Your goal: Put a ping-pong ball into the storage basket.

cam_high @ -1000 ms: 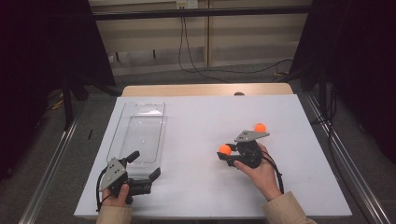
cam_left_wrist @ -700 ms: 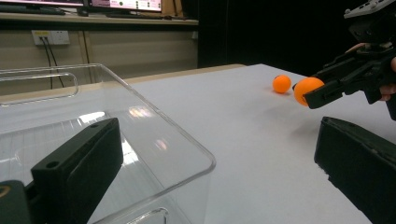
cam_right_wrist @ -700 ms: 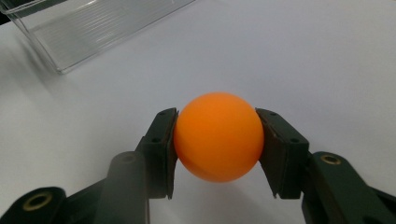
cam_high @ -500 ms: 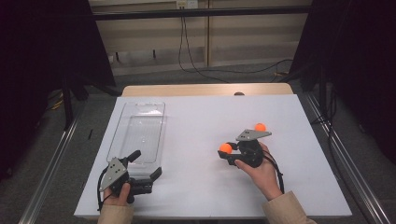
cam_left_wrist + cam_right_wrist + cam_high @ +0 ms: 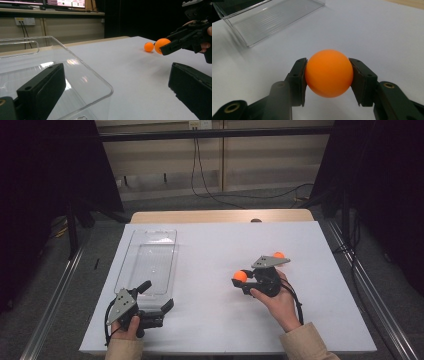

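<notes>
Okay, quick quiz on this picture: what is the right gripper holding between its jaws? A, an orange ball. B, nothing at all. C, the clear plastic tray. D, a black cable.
A: in the right gripper view the right gripper has both jaws pressed against the sides of an orange ball, while the clear plastic tray lies apart on the white table.

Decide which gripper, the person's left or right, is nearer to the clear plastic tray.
Left. The left gripper sits at the near end of the clear tray, one jaw over its rim. The right gripper is off to the tray's right across bare table, shut on an orange ball.
</notes>
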